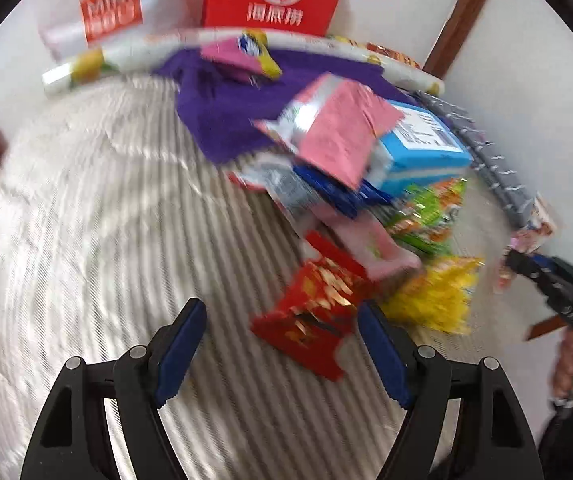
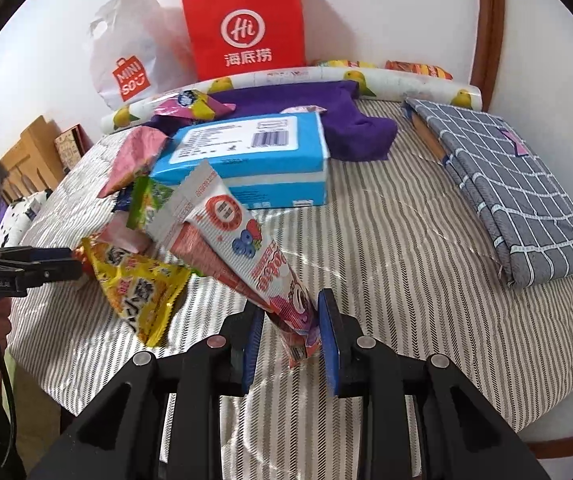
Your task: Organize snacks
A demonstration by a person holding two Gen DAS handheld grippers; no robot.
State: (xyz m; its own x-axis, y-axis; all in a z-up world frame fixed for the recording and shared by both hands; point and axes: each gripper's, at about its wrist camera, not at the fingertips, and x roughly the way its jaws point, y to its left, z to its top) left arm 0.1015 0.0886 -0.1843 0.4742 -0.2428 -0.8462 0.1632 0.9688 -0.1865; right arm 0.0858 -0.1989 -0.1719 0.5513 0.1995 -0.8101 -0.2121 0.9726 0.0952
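A heap of snack packets lies on the striped cloth. In the left wrist view my left gripper (image 1: 282,320) is open and empty, just in front of a red packet (image 1: 310,312), with a yellow packet (image 1: 438,300), a green packet (image 1: 430,216), a pink packet (image 1: 338,136) and a blue box (image 1: 422,148) behind. In the right wrist view my right gripper (image 2: 292,316) is shut on the lower end of a long pink-and-white packet (image 2: 230,240), held tilted above the cloth. The left gripper (image 2: 46,268) shows at the left edge beside the yellow packet (image 2: 138,284).
A red paper bag (image 2: 246,28) and a white Miniso bag (image 2: 130,56) stand against the wall behind a roll of printed paper (image 2: 306,76). A purple cloth (image 2: 350,120) lies by the blue box (image 2: 246,152). A folded grey checked cloth (image 2: 506,192) lies at the right.
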